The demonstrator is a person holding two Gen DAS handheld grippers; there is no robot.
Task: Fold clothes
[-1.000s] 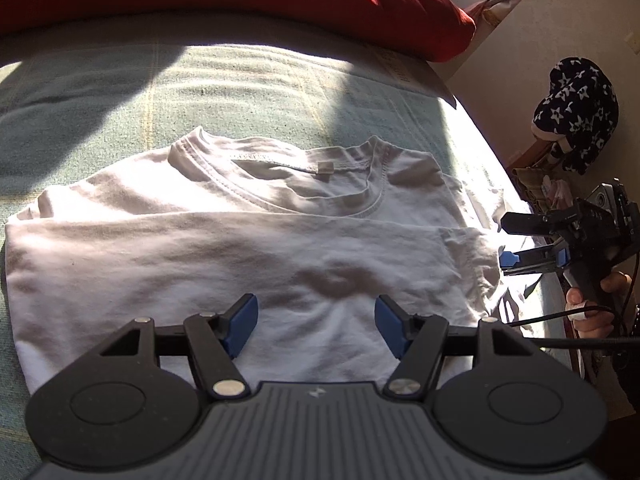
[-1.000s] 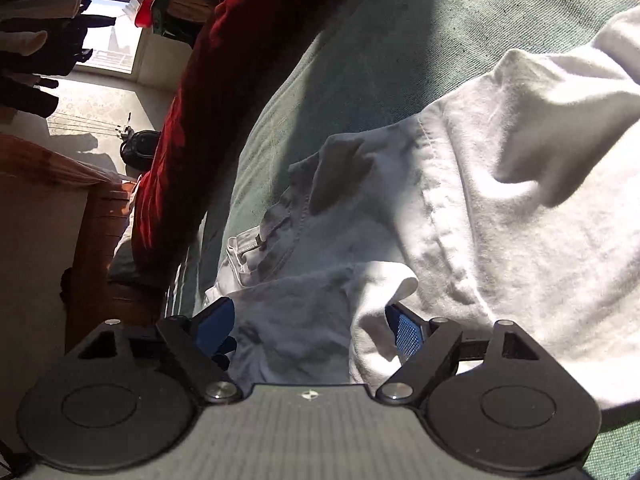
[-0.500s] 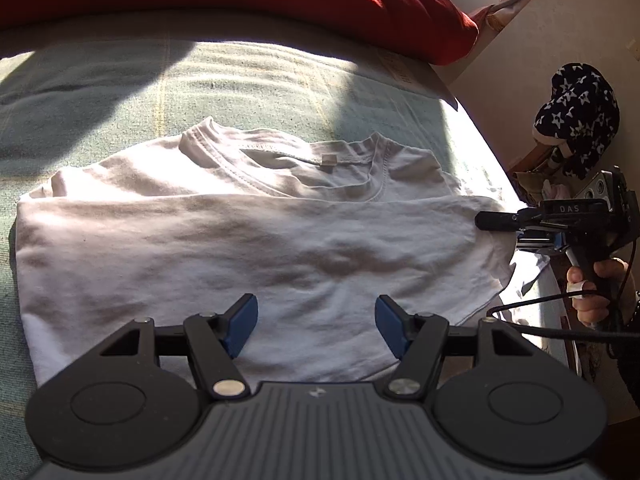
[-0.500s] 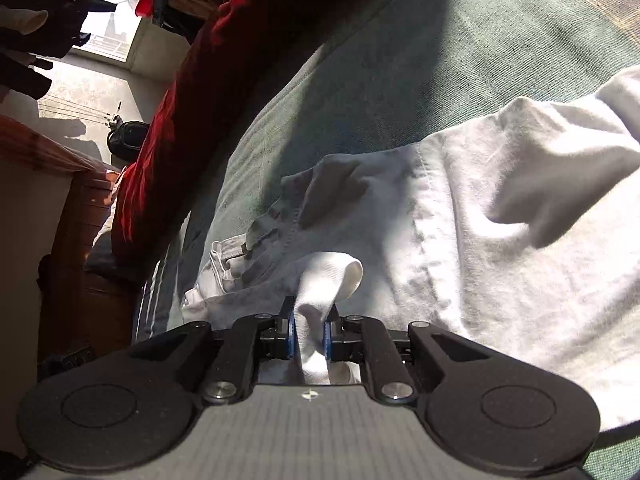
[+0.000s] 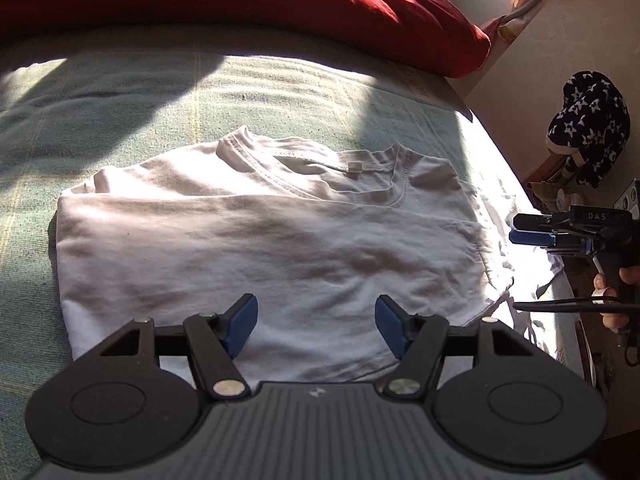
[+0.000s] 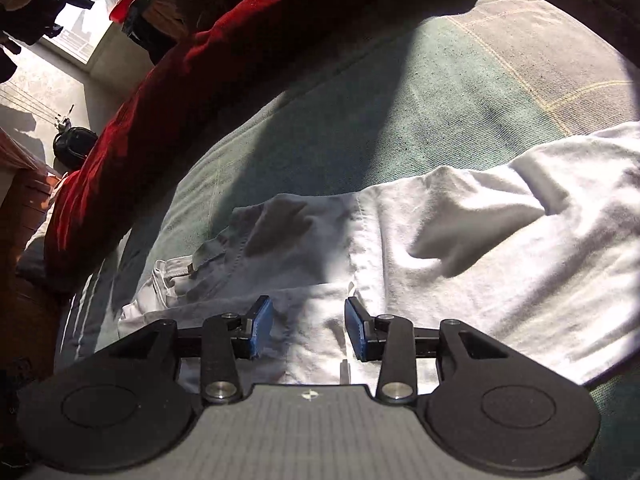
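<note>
Left wrist view: a white T-shirt (image 5: pixel 272 240), folded across with its collar facing away, lies flat on a green blanket (image 5: pixel 160 100) in patchy sunlight. A red pillow (image 5: pixel 240 4) lines the far edge. The left gripper (image 5: pixel 316 320) hovers over the shirt's near hem, jaws wide, nothing between them. At right, a hand (image 5: pixel 612 300) holds the right gripper (image 5: pixel 520 229) just off the shirt's sleeve edge; a star-patterned cloth (image 5: pixel 588 128) sits beyond.

Right wrist view: the right gripper (image 6: pixel 309 326) has just been opening its jaws, now partly apart above the sleeve, gripping nothing. Only here: a sunlit window (image 6: pixel 92 12) and hanging clothes (image 6: pixel 36 4).
</note>
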